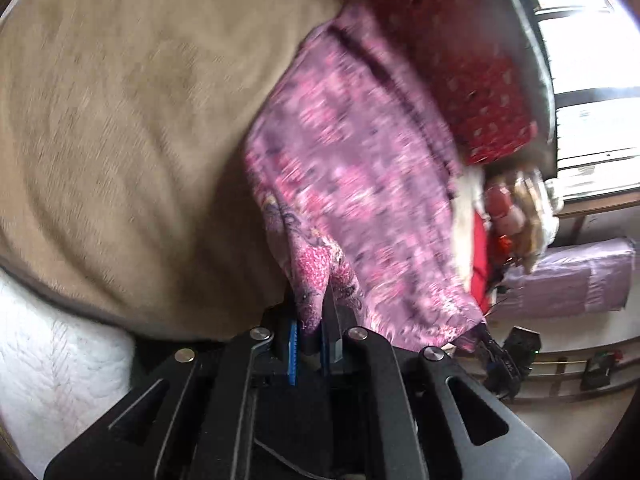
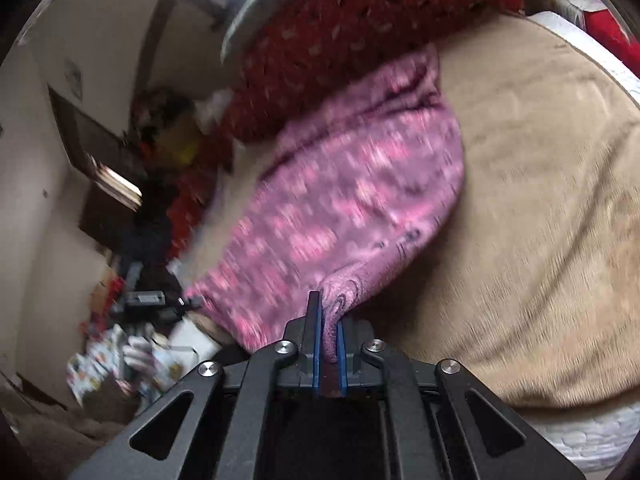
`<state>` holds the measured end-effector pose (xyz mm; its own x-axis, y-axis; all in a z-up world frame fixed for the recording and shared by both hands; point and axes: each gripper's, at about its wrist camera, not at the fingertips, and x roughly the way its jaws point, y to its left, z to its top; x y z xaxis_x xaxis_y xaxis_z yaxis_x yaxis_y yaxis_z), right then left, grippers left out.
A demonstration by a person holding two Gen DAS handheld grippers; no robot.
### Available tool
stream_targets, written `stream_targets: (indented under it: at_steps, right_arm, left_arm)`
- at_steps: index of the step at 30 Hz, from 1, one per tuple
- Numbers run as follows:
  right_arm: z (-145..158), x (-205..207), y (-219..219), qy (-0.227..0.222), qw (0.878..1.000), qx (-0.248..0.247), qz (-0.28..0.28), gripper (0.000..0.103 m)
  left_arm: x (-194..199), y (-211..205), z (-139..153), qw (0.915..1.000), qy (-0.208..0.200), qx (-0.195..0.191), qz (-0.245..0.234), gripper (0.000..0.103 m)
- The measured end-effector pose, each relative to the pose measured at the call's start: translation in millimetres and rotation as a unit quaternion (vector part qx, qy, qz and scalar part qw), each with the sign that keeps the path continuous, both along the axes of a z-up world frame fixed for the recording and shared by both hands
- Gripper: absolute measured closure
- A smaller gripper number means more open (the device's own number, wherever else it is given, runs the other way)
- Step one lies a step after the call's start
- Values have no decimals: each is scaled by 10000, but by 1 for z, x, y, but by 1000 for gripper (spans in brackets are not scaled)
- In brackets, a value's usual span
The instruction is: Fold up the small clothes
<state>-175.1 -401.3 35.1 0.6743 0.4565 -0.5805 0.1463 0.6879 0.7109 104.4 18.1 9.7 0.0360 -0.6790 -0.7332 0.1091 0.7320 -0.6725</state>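
At bottom centre of the left wrist view: left claw (image 1: 311, 332) pinched tight on a corner of pink patterned cloth (image 1: 360, 200), draped up toward a red cushion (image 1: 460, 60) over tan blanket (image 1: 120, 120). Bottom centre, right wrist view: right claw (image 2: 330, 340) likewise clamped on another corner.

From my seat, daylight floods in overexposed through the window (image 1: 596, 92), motion blur smears the pink garment (image 1: 360, 184) left of it, and fisheye bending darkens both views' rims.
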Motion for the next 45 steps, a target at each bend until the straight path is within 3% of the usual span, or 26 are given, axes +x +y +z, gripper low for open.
stream_targets:
  at_steps: [9,16,25,31,36,40,43,45]
  right_arm:
    - [8,26,-32,-411,9942,788,-603,97]
    - [2,60,-63,-566,9873,1150,-941,97]
    - [-12,147,-108,-727,9787,1378,-1335,97]
    - [-35,203,-142,-646,9703,1615,-1679,97]
    - [-60,250,-177,-464,9632,1676,-2049,97]
    - [-90,282,-191,157,9615,1701,-2151,95]
    - [-106,296,-201,329,9498,2276,-2123,92]
    - [-101,299,-215,53,9397,2472,-2362,91]
  left_arm:
    - [37,-4,28,9980,-241,-469,335,97]
    - [80,-28,38,9971,-439,-411,470,97]
    - [181,-81,44,9950,-597,-334,735,97]
    - [250,-132,41,9948,-699,-155,721,97]
    - [307,-179,27,9939,-839,344,631,97]
    - [337,-207,5,9925,-724,815,554,97]
    - [358,-214,-1,9924,-586,930,550,97]
    - [369,-205,5,9929,-457,735,816,97]
